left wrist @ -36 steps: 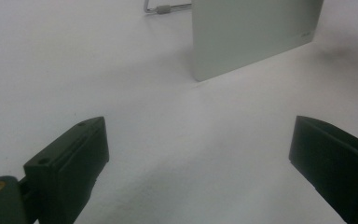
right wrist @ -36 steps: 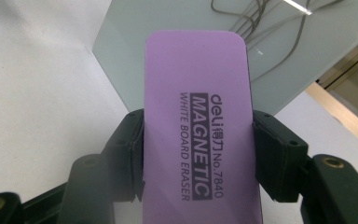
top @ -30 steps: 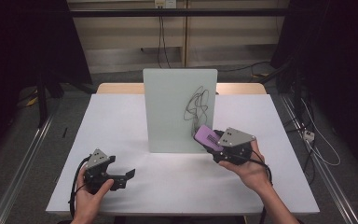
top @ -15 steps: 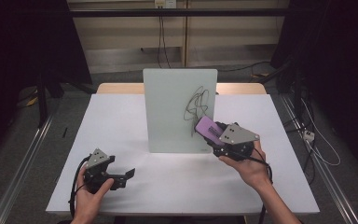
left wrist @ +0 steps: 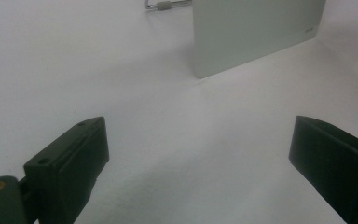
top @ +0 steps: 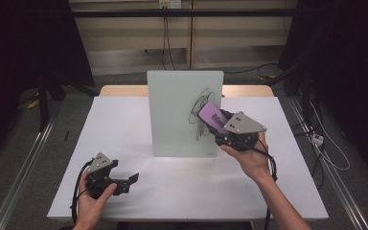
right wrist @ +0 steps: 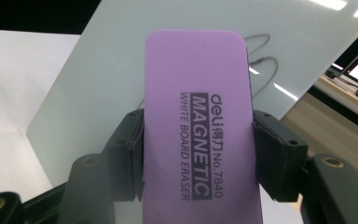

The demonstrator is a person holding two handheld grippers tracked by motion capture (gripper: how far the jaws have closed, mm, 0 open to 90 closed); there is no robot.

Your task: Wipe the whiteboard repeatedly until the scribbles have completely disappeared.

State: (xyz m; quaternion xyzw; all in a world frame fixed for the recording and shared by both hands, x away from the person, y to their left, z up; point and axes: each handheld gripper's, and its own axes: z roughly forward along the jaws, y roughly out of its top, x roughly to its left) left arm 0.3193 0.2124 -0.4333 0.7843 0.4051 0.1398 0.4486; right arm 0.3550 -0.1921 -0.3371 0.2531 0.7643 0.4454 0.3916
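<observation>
Purple whiteboard eraser [right wrist: 200,126], clamped lengthwise in right gripper [top: 220,125] jaws, faces scribbled upright whiteboard [top: 172,110] for wiping; left gripper [top: 124,181], jaws wide, empty, rests near-left on tabletop [top: 124,124].

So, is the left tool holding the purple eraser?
No, the left tool rests open and empty on the table, while the right tool is shut on the purple eraser.
</observation>
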